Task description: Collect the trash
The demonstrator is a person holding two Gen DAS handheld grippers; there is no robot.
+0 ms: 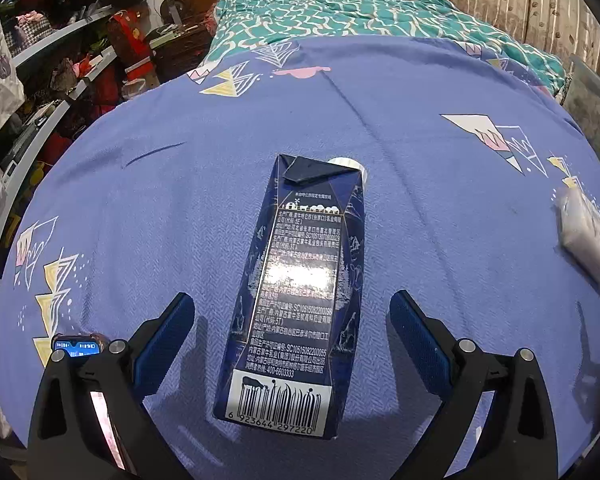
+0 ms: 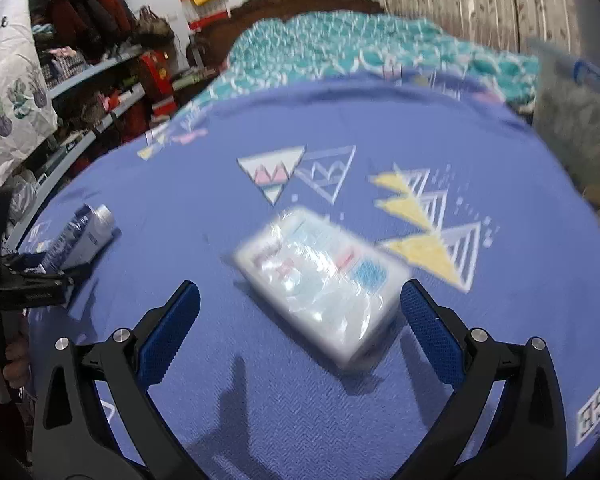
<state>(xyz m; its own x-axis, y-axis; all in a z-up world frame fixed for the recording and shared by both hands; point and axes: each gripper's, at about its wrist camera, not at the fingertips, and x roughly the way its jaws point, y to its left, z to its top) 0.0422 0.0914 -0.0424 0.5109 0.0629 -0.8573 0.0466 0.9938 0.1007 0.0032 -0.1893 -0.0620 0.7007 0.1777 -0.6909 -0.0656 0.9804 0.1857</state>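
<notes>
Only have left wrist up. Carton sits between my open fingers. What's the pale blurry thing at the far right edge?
Observer: A plastic-wrapped tissue pack, lying flat on the purple bedsheet.
Operator: Where's the right gripper?
Observer: The right gripper is open and straddles the pack's near end, not shut on it.
Operator: Fingers touching it?
Observer: The right-hand finger's pad looks right against the pack's corner; motion blur hides actual contact. The other pad is well clear.

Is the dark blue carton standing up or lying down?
Lying down. The carton rests flat on the bedspread, text panel up, barcode end nearest the camera, between the open left hand-held gripper's fingers.
</notes>
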